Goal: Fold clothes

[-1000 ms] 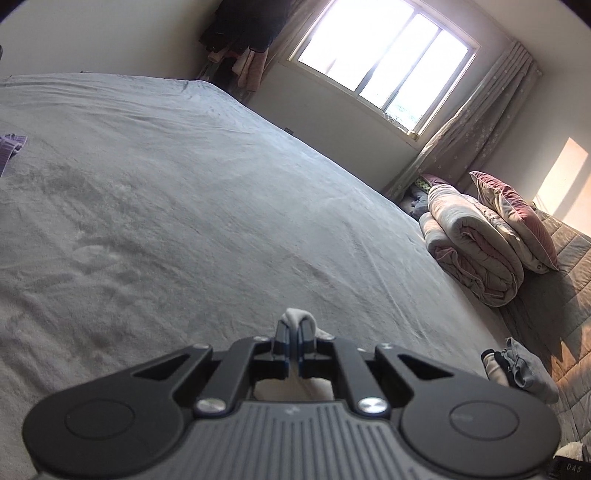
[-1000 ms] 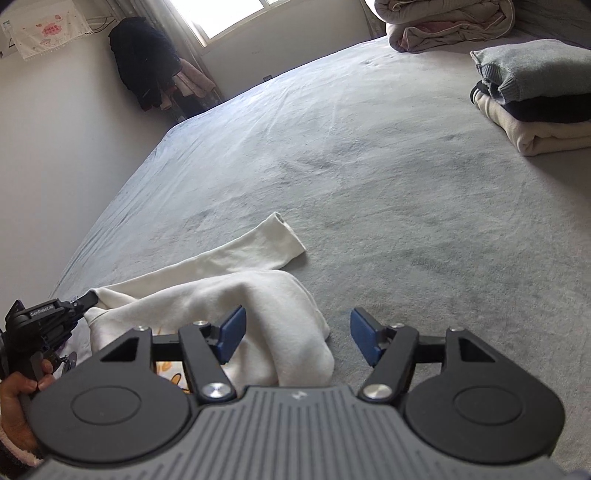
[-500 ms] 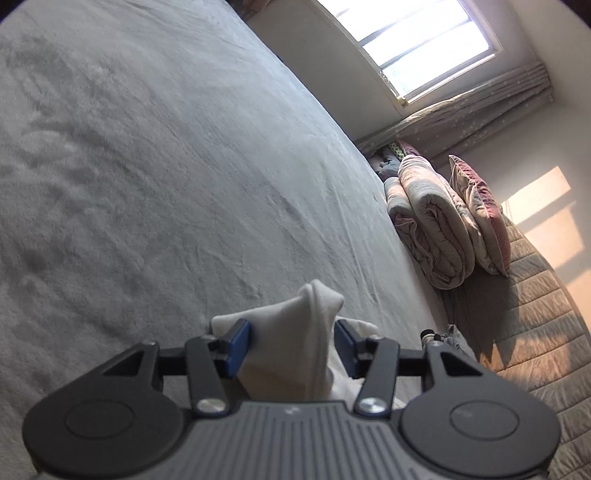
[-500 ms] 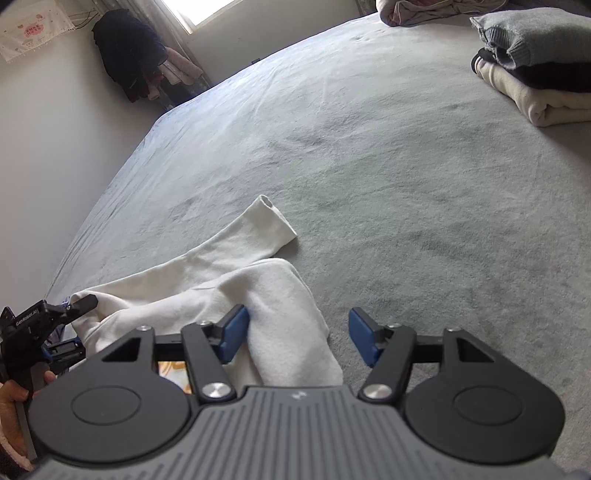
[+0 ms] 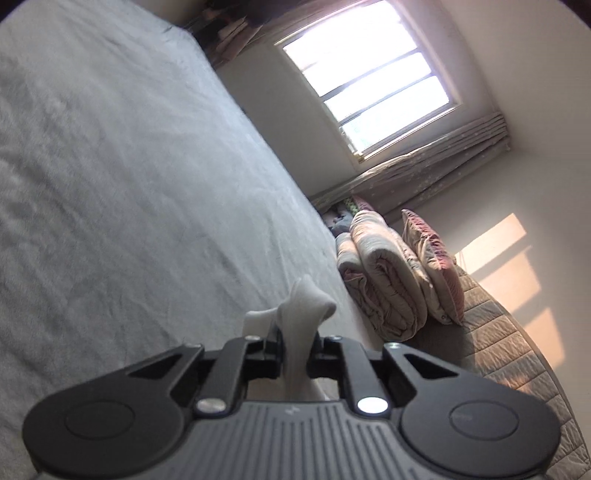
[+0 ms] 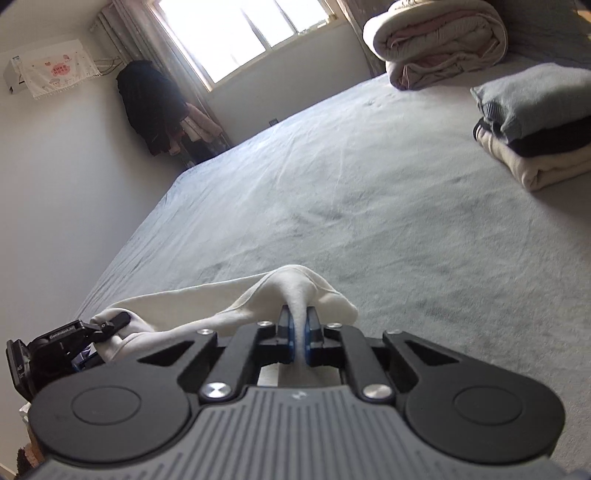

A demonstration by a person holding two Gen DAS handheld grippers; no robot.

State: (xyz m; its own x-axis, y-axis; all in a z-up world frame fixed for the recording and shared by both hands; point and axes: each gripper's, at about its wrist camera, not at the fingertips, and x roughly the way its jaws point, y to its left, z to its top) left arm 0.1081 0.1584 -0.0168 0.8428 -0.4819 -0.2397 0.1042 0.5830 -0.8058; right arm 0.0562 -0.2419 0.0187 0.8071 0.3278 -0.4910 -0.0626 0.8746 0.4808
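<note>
A cream-white sweatshirt (image 6: 236,299) is lifted off the grey bed (image 6: 388,221), stretched between both grippers. My right gripper (image 6: 298,332) is shut on a pinched fold of it, blue pads pressed to the cloth. In the left wrist view my left gripper (image 5: 297,347) is shut on another bunch of the sweatshirt (image 5: 304,306), which pokes up past the fingers. The left gripper (image 6: 74,343) also shows at the lower left of the right wrist view, holding the garment's far edge. Most of the sweatshirt hangs hidden below the grippers.
A stack of folded clothes (image 6: 535,125), grey on black on cream, lies at the bed's right. A rolled duvet (image 5: 384,280) and a pillow (image 5: 432,266) sit at the head. Dark clothes (image 6: 155,107) hang in the corner by the window (image 6: 240,33).
The right gripper went from open over the sweatshirt to shut on it. The left gripper opened half a second ago and has shut on the cloth again. Both have lifted and tilted upward.
</note>
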